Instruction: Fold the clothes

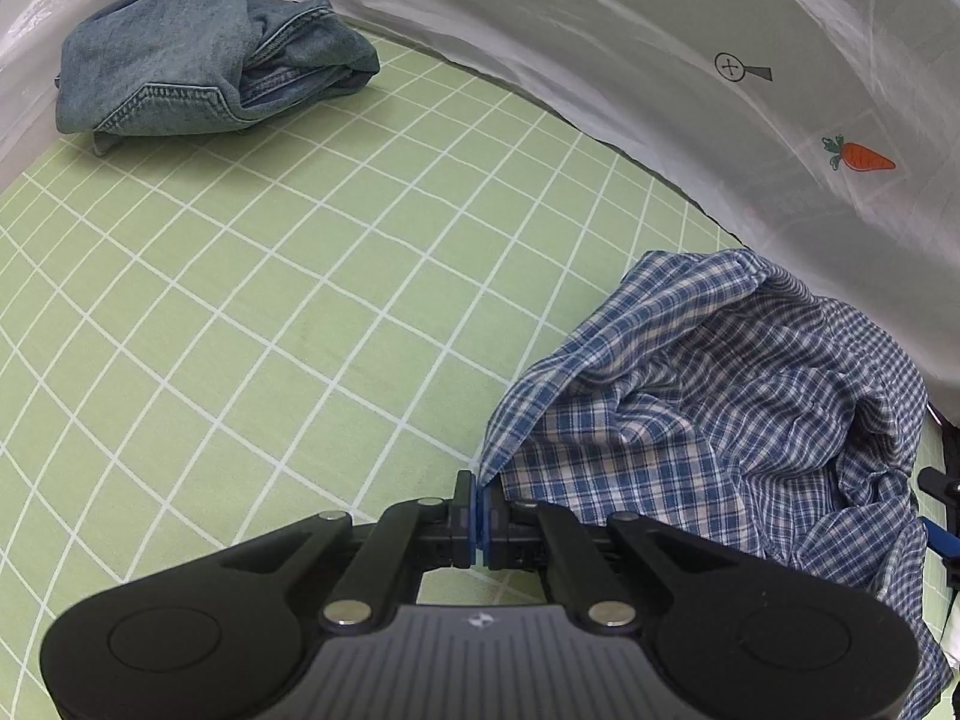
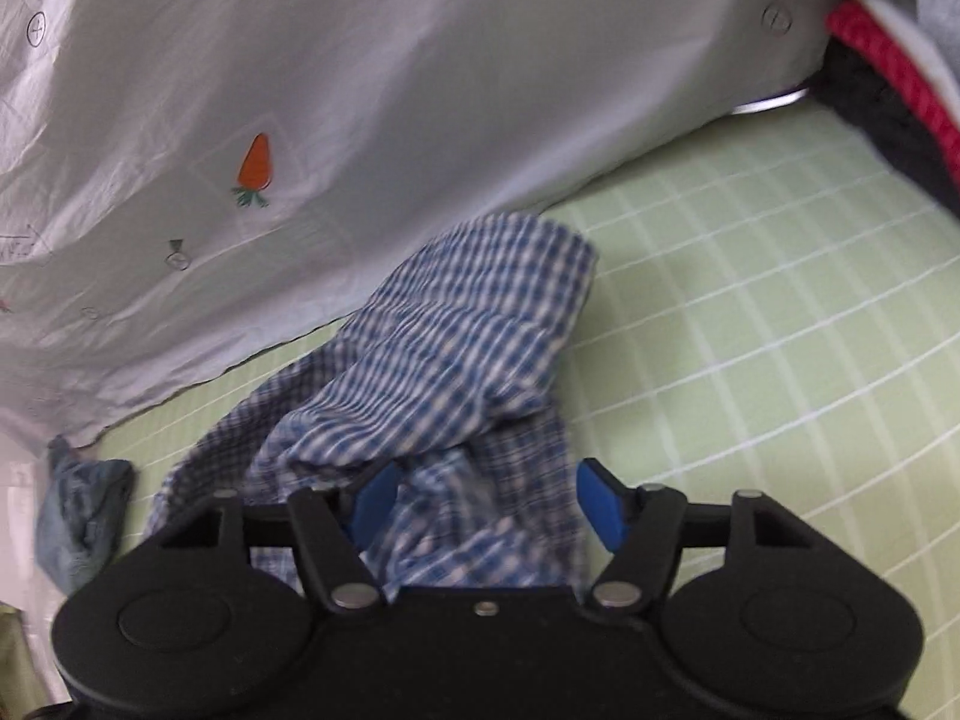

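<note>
On the bed sheet [image 1: 240, 300] our left hand-held gripper [image 1: 478, 501] pinches the crumpled plaid shirt [image 1: 720, 396], right hand-held gripper [image 2: 486, 504] released; folding barely begun

The checked shirt [image 1: 720, 420] runs off the left wrist view at 4 o'clock, and its near edge is hidden behind the left tongs [image 1: 480, 516]. In the right wrist view the shirt [image 2: 456, 360] is smeared by blur, its lower part covered by the right tongs [image 2: 489, 504]. Jeans [image 2: 84, 516] at 8 o'clock are soft. Red and dark cloth [image 2: 888, 72] at 2 o'clock is cut off.
</note>
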`<state>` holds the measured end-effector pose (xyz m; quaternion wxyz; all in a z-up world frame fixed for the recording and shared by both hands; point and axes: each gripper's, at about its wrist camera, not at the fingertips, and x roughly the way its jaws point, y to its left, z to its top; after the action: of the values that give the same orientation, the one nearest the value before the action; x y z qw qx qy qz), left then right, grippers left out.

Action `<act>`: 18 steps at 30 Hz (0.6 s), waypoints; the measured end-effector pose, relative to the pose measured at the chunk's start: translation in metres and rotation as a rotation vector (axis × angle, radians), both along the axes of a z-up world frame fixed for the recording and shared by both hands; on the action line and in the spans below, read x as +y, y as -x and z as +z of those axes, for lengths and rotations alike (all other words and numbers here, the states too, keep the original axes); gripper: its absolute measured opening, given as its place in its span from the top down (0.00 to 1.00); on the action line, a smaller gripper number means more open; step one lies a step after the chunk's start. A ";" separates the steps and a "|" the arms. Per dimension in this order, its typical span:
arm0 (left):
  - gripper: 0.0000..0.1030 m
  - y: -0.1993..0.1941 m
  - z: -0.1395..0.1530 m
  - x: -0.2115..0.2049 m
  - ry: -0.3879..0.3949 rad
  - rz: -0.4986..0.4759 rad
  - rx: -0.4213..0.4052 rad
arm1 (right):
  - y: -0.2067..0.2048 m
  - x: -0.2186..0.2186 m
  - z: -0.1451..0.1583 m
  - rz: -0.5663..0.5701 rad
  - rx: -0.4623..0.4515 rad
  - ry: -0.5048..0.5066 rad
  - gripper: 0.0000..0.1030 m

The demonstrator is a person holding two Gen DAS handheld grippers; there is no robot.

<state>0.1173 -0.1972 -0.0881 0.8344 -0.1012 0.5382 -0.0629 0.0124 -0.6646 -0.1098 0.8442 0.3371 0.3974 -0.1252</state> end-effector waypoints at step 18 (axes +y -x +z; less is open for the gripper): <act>0.99 -0.020 0.048 0.020 0.160 0.042 -0.128 | 0.100 -0.064 0.052 -0.187 -0.119 0.232 0.97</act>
<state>0.1377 -0.1777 -0.0396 0.8574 -0.1745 0.4748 -0.0944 -0.0874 -0.7287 -0.0579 0.8843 0.2795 0.2966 -0.2281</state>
